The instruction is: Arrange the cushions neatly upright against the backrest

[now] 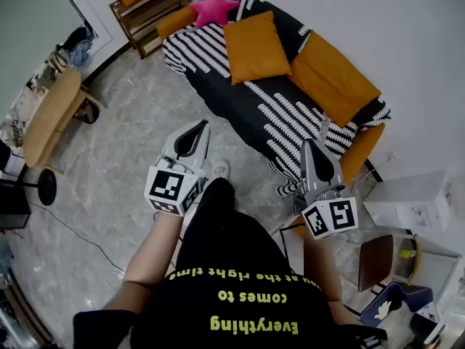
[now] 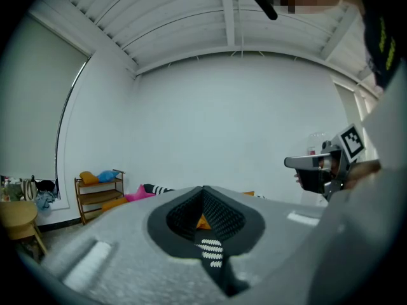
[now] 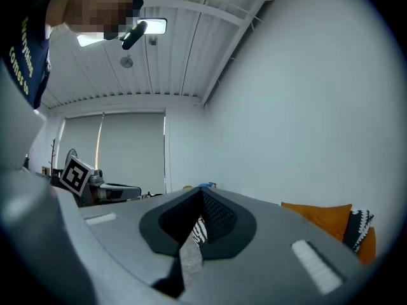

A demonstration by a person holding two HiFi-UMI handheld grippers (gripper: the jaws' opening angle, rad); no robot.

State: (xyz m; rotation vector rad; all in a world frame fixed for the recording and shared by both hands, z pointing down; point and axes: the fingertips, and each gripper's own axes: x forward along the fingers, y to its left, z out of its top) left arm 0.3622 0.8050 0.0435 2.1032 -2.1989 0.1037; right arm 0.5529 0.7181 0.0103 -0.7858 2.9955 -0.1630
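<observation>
Left tool [image 1: 195, 127] and right tool [image 1: 311, 145] both pinched together, empty, just short of black-and-white striped sofa [image 1: 240, 100]. Only head view shows orange square fabric cushion [image 1: 256, 46] lying on seat and pink star cushion [image 1: 213, 6] at far end. Right gripper view catches just large orange cushion [image 3: 318, 218] by wall.

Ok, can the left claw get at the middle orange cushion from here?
Probably yes: only bare floor and sofa lie between the left claw and the orange cushion, though the claw is shut and must open first.
</observation>
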